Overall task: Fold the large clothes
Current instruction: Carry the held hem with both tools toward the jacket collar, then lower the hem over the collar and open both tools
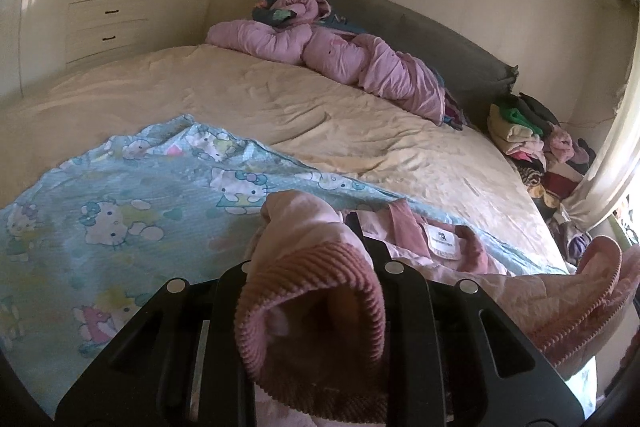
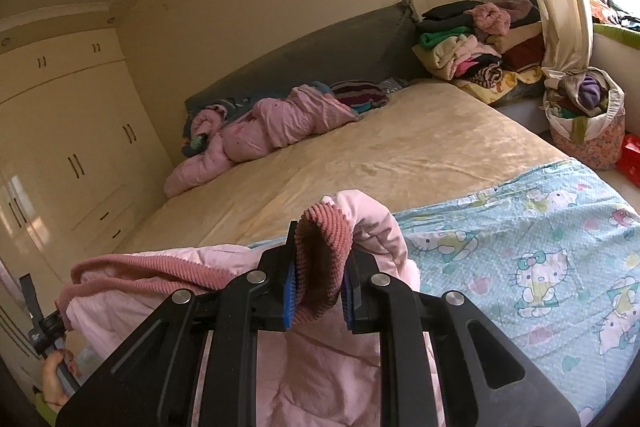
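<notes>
the left gripper point(image 1: 316, 267) had its fingers closed on a ribbed cuff point(image 1: 320, 291) of the pink jacket point(image 1: 460, 267). the right gripper point(image 2: 320, 279) had its fingers point(image 2: 289, 291) clamped on the other ribbed cuff point(image 2: 320, 267) of the same jacket point(image 2: 320, 367). the jacket lay at the near edge of the bed point(image 1: 280, 99), on top of a blue cartoon-print sheet point(image 1: 120, 195). a crumpled pink quilt point(image 1: 320, 51) lay against the grey headboard point(image 1: 440, 39). a pile of clothes point(image 2: 472, 43) sat beside the bed.
</notes>
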Demonstrator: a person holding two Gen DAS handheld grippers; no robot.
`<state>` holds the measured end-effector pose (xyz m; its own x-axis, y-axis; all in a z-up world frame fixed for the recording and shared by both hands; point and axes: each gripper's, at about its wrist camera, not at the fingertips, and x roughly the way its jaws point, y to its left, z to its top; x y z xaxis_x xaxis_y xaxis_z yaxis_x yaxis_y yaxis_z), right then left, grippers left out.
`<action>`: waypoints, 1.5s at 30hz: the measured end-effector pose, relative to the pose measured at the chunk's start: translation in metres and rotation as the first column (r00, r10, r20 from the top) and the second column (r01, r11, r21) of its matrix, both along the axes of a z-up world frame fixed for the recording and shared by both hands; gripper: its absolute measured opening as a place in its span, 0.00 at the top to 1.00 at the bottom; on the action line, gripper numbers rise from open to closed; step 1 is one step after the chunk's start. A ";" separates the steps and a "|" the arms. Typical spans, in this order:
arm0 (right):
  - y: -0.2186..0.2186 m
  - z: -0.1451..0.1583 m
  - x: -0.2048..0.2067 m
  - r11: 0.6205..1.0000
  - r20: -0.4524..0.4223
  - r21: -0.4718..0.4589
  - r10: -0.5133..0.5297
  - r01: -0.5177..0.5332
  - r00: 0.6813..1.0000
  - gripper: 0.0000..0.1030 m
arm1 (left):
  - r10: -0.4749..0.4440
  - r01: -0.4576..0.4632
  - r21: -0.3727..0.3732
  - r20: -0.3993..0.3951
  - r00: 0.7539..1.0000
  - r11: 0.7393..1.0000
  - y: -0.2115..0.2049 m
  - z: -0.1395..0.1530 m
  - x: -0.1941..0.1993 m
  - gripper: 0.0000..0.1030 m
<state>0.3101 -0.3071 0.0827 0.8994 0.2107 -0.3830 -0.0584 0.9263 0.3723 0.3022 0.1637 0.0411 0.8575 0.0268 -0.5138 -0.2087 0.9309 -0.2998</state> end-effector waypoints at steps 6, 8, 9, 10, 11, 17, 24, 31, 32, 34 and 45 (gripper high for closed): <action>0.003 -0.015 0.024 0.999 -0.028 -0.005 -0.031 0.031 0.999 0.84 | 0.002 0.000 0.095 -0.026 1.000 0.995 -0.011 -0.018 0.016 0.83; 0.006 -0.022 0.033 0.999 -0.041 -0.012 -0.041 0.041 0.998 0.84 | -0.006 0.011 0.114 -0.047 0.999 0.993 -0.012 -0.025 0.023 0.83; 0.007 -0.025 0.037 0.999 -0.048 -0.011 -0.046 0.046 0.998 0.84 | -0.010 0.016 0.113 -0.054 0.998 0.993 -0.011 -0.027 0.026 0.83; 0.008 -0.030 0.043 0.999 -0.057 -0.005 -0.054 0.054 0.997 0.84 | -0.014 0.020 0.112 -0.058 0.998 0.994 -0.010 -0.029 0.029 0.83; 0.008 -0.034 0.048 0.998 -0.064 0.002 -0.059 0.059 0.996 0.84 | -0.018 0.025 0.111 -0.063 0.998 0.994 -0.009 -0.031 0.032 0.83; 0.012 -0.057 0.073 0.996 -0.105 0.000 -0.086 0.087 0.991 0.84 | -0.036 0.046 0.108 -0.093 0.995 0.993 -0.010 -0.039 0.043 0.82; 0.012 -0.071 0.084 0.996 -0.118 0.030 -0.084 0.088 0.990 0.79 | -0.040 0.053 0.113 -0.117 0.992 0.992 -0.011 -0.048 0.048 0.81; 0.014 -0.053 0.065 0.994 -0.018 0.109 -0.010 0.012 1.000 0.17 | -0.041 0.054 0.115 -0.116 0.992 0.992 -0.013 -0.048 0.048 0.80; 0.019 -0.049 0.063 0.996 -0.015 0.091 0.010 -0.008 1.000 0.17 | -0.044 0.057 0.112 -0.115 0.992 0.992 -0.013 -0.048 0.048 0.79; 0.034 -0.044 0.055 0.997 -0.014 0.052 0.058 -0.057 0.998 0.17 | -0.044 0.057 0.114 -0.116 0.992 0.992 -0.014 -0.047 0.048 0.78; 0.145 -0.096 0.027 0.919 -0.274 -0.141 0.321 -0.368 0.907 0.17 | -0.083 0.089 0.073 -0.071 0.994 0.993 -0.014 -0.041 0.040 0.41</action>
<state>0.3375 -0.1621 -0.0137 0.6587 0.3950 -0.6404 -0.3174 0.9176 0.2395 0.3423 0.1493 0.0005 0.8214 -0.0043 -0.5704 -0.1445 0.9658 -0.2154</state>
